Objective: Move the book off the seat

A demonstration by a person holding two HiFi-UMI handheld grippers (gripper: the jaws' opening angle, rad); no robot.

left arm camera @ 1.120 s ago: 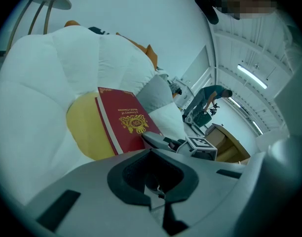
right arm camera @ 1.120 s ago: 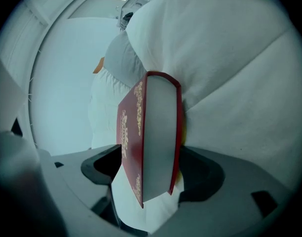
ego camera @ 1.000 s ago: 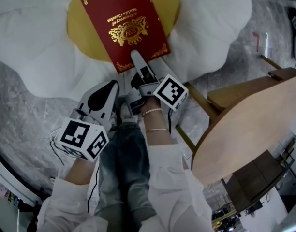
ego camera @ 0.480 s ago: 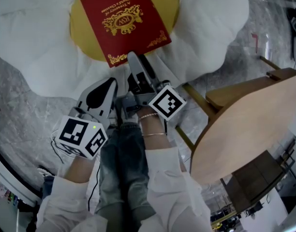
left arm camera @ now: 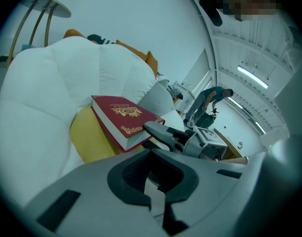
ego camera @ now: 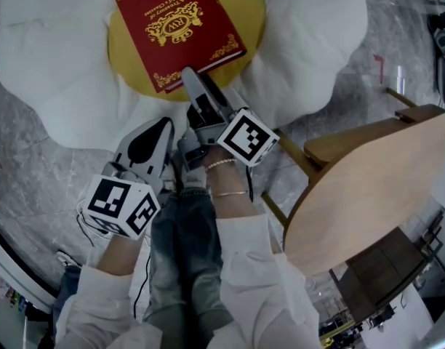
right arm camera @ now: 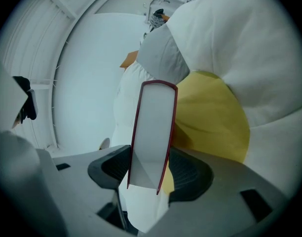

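Note:
A red book (ego camera: 179, 31) with gold print lies on the yellow centre (ego camera: 131, 57) of a white flower-shaped seat cushion (ego camera: 41, 57). My right gripper (ego camera: 190, 75) holds the book's near edge. Its jaws have just been closing with the book between them. In the right gripper view the pads press both covers of the book (right arm camera: 153, 127), whose white page edge faces the camera, at the right gripper (right arm camera: 148, 169). That edge is raised off the cushion. My left gripper (ego camera: 164, 129) hangs shut and empty beside it, short of the cushion. The left gripper view shows the book (left arm camera: 124, 120) ahead.
A round wooden stool (ego camera: 368, 187) stands at the right, its legs reaching toward the cushion. Grey marble floor (ego camera: 33, 187) surrounds the cushion. The person's legs are under my grippers. Another person (left arm camera: 210, 100) stands far off in the left gripper view.
The right gripper has closed on the book's near edge and risen, tipping that edge up. Book and gripper have shifted toward the picture's top left. The left gripper has hardly moved.

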